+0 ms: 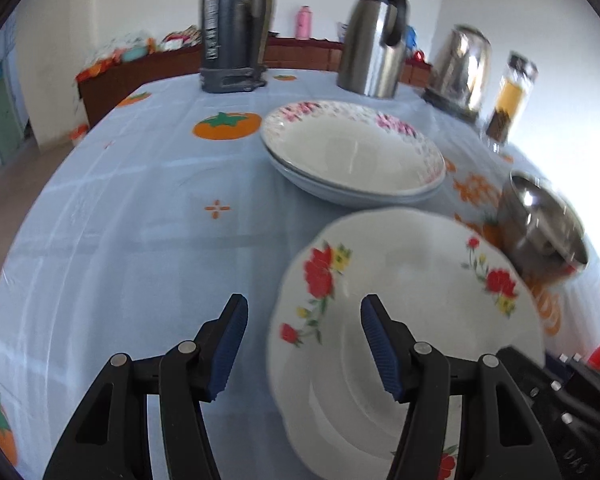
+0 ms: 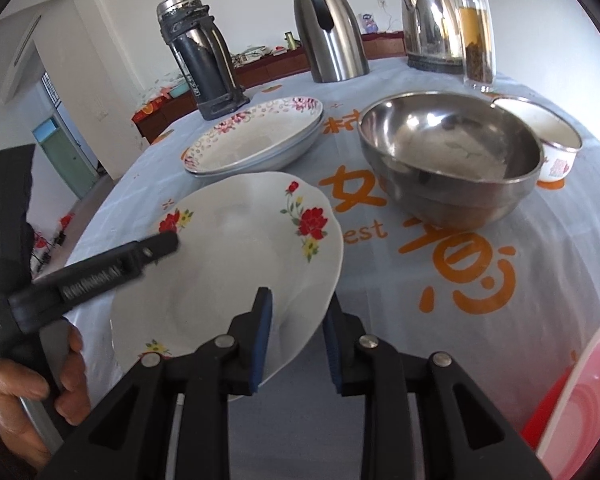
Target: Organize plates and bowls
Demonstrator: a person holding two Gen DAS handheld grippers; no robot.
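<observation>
Red-flower plate tilted, its rim between the right gripper pads.

From the left: the left gripper hangs with jaws wide and empty, the plate's left edge under its right pad. The right gripper's jaws stand narrow astride the rim; whether the pads press it I cannot tell. Beyond the jaws sit stacked pink-flower plates; right of those, a steel bowl and an enamel bowl.
</observation>
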